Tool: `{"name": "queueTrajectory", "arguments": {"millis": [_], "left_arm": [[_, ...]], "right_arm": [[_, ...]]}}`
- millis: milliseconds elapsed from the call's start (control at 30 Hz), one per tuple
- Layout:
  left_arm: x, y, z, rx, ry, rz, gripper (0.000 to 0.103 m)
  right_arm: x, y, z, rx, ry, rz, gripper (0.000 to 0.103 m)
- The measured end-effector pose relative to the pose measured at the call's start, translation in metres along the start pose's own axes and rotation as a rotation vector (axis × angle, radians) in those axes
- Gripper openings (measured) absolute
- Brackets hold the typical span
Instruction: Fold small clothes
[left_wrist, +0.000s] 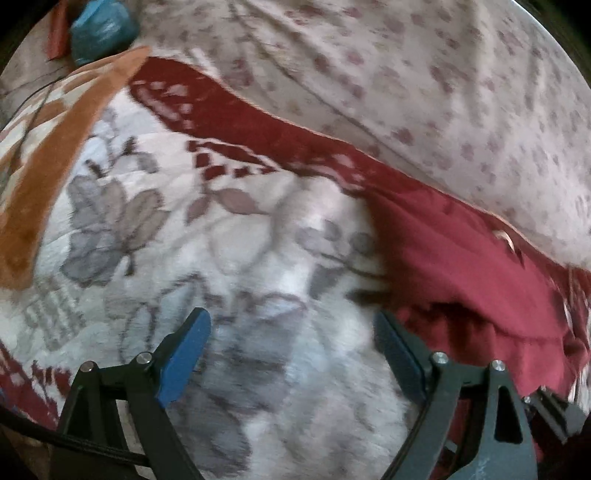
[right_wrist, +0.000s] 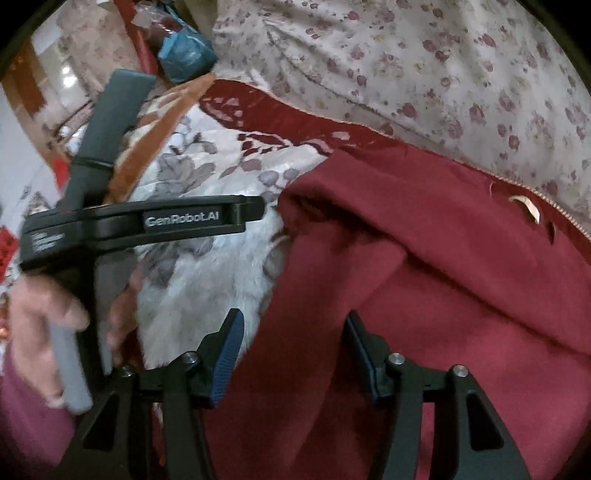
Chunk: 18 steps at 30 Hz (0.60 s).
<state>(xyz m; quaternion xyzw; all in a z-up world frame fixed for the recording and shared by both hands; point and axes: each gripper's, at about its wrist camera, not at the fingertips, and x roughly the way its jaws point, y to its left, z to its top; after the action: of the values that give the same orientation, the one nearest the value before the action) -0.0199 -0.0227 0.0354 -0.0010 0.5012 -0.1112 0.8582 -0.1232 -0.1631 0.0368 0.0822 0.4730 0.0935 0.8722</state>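
Observation:
A dark red garment (right_wrist: 424, 280) with a zipper (right_wrist: 561, 210) along its far edge lies on a fuzzy white floral blanket (right_wrist: 207, 288); a fold runs across its upper part. It also shows at the right of the left wrist view (left_wrist: 461, 258). My right gripper (right_wrist: 291, 325) is open just above the red garment's left part, holding nothing. My left gripper (left_wrist: 291, 325) is open and empty over the white blanket, left of the garment. The left gripper's body (right_wrist: 140, 225) and the hand holding it appear at the left of the right wrist view.
A pale sheet with small red flowers (right_wrist: 424, 66) lies beyond the garment. The blanket has a dark red border (left_wrist: 229, 107) and an orange band (left_wrist: 55, 158). A blue bundle (left_wrist: 103, 29) sits at the far left.

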Motion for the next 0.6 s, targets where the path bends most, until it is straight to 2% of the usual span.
{"name": "queueTrajectory", "arguments": {"millis": [133, 300, 367, 433, 500, 533, 600], "left_arm": [[-0.001, 0.018, 0.003, -0.068, 0.001, -0.013, 0.089], [-0.001, 0.022, 0.008, -0.091, -0.003, -0.029, 0.089], [-0.002, 0.019, 0.01, -0.082, -0.013, -0.037, 0.089], [-0.004, 0.017, 0.01, -0.066, -0.017, -0.036, 0.089], [-0.005, 0.02, 0.009, -0.064, -0.018, -0.032, 0.089], [-0.006, 0.023, 0.008, -0.073, -0.02, -0.032, 0.089], [-0.007, 0.031, 0.009, -0.105, -0.026, -0.043, 0.089]], "right_arm": [[0.004, 0.009, 0.007, 0.007, 0.008, -0.129, 0.059], [-0.034, 0.028, 0.011, -0.107, -0.103, -0.26, 0.059], [-0.026, 0.033, 0.015, -0.144, -0.085, -0.214, 0.059], [0.001, 0.027, 0.019, -0.106, -0.015, -0.157, 0.059], [0.025, 0.014, 0.02, -0.036, 0.031, -0.153, 0.042], [0.033, 0.003, 0.02, -0.007, 0.021, -0.17, 0.031], [0.03, -0.007, 0.021, 0.032, 0.006, -0.122, 0.029]]}}
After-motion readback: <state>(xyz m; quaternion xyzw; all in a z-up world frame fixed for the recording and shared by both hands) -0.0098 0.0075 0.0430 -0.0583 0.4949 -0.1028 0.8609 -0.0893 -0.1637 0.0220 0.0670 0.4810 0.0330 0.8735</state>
